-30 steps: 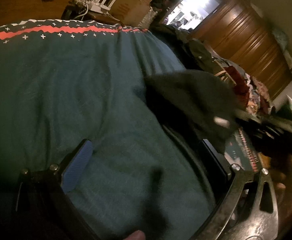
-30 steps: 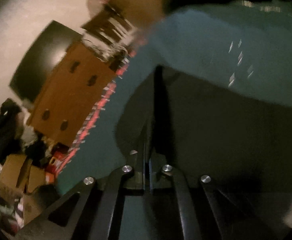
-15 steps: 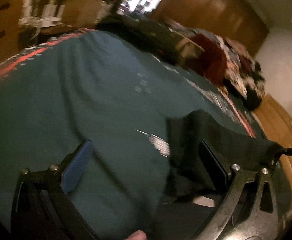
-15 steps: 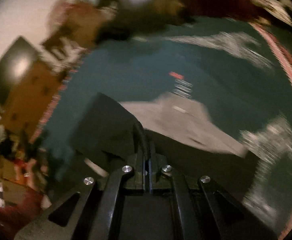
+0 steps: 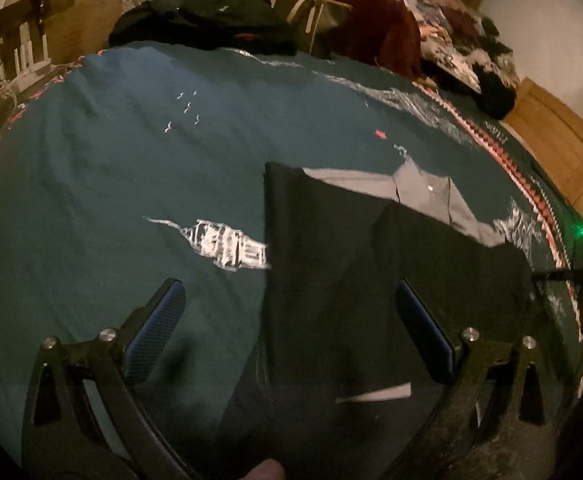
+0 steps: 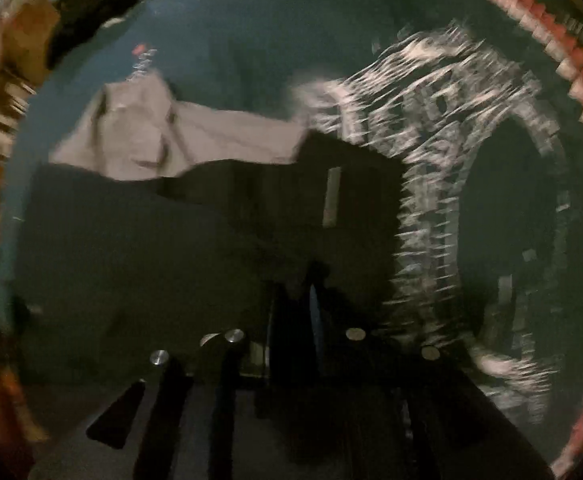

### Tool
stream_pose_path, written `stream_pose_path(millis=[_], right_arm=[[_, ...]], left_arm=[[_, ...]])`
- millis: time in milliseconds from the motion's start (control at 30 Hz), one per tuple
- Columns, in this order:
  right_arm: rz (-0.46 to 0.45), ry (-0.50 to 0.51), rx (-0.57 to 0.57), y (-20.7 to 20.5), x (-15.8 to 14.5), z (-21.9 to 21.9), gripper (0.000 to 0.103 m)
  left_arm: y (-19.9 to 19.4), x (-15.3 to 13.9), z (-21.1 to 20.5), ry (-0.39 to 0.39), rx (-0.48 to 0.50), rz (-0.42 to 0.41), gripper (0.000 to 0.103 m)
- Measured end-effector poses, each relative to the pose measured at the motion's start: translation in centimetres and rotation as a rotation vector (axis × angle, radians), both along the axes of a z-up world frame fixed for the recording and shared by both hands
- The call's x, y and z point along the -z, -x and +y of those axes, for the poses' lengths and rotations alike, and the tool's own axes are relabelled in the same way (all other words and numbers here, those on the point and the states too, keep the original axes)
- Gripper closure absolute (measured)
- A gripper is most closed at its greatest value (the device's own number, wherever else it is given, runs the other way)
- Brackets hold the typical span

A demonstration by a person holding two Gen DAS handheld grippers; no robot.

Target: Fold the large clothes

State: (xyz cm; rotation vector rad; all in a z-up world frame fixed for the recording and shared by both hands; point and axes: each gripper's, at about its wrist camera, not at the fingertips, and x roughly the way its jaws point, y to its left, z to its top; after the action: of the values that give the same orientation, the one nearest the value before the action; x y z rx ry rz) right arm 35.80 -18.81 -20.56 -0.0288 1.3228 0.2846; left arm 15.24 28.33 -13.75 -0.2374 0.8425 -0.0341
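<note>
Both grippers angle down: left gripper [image 5: 291, 328] spread above dark garment [image 5: 351, 280], right gripper [image 6: 311, 312] pinching it.

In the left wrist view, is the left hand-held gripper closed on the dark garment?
No, the left hand-held gripper stands wide open, its blue pads far apart above the dark garment lying on the teal bedspread.

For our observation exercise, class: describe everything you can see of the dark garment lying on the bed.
The garment is black or near-black soft cloth, with a paler grey part showing a collar and small button at its far end. It lies mostly flat, folded over itself, on the teal bedspread. The open left tongs hang above its near edge; the right tongs look shut on its cloth, though that view is blurred.
</note>
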Motion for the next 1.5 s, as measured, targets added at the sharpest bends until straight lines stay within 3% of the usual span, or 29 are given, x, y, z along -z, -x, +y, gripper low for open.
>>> stream_pose_path(millis=[100,167,233,267,300,367,467,533,600,800,933,1067,1200,1367,1433,1467,1500], right_arm=[[-0.153,0.005,0.005,2.2,-1.9,0.2,0.079],[-0.210,-0.087,-0.038,3.8,-1.9,0.9,0.079],[-0.145,-0.126,-0.079,4.3,0.3,2.0,0.079],[-0.067,-0.092,-0.096,4.6,2.4,2.6,0.079],[-0.068,-0.074,-0.093,5.0,2.9,2.7,0.079],[-0.093,-0.105,-0.037,6.9,1.1,1.5,0.075],[-0.166,-0.241,-0.025,13.0,-3.4,-1.1,0.071],[-0.169,-0.318,-0.008,18.9,-5.1,-3.5,0.061],[-0.151,-0.346,0.022,24.5,-5.2,-5.2,0.058],[-0.086,-0.288,0.072,39.2,-3.2,-6.7,0.055],[-0.049,-0.287,0.081,45.0,-1.3,-6.9,0.054],[-0.008,-0.326,0.127,46.7,0.9,-7.3,0.054],[0.006,-0.338,0.103,46.6,1.8,-6.5,0.054],[0.010,-0.342,0.076,45.6,2.1,-5.6,0.054],[0.004,-0.341,0.074,45.4,1.8,-5.5,0.054],[-0.001,-0.338,0.073,45.5,1.7,-5.7,0.054],[-0.003,-0.337,0.073,45.7,1.6,-5.8,0.054]], left_arm=[[1.3,0.5,0.6,-0.045,-0.018,0.029,0.000],[2.5,1.0,1.3,-0.045,-0.038,0.054,0.000],[4.0,1.5,2.0,-0.021,-0.048,0.082,0.001],[5.2,1.8,2.6,-0.004,-0.051,0.099,0.001],[6.4,1.9,3.0,0.005,-0.048,0.112,0.001],[9.0,1.6,3.7,0.031,-0.028,0.123,0.001],[13.2,1.4,4.4,0.122,0.007,0.129,0.001],[15.9,1.1,4.6,0.213,0.030,0.121,0.001],[18.5,0.7,4.2,0.252,0.058,0.105,0.001],[25.2,-0.1,0.2,0.179,0.257,0.122,0.001],[28.2,2.2,0.8,0.164,0.242,0.196,0.001],[29.1,3.8,1.3,0.131,0.202,0.237,0.002],[28.6,4.3,1.2,0.122,0.210,0.238,0.016],[27.7,5.0,1.4,0.153,0.223,0.237,0.025],[27.7,5.1,1.1,0.186,0.264,0.233,0.034],[27.8,5.1,0.9,0.202,0.286,0.233,0.046],[27.8,5.0,0.6,0.213,0.304,0.234,0.048]])
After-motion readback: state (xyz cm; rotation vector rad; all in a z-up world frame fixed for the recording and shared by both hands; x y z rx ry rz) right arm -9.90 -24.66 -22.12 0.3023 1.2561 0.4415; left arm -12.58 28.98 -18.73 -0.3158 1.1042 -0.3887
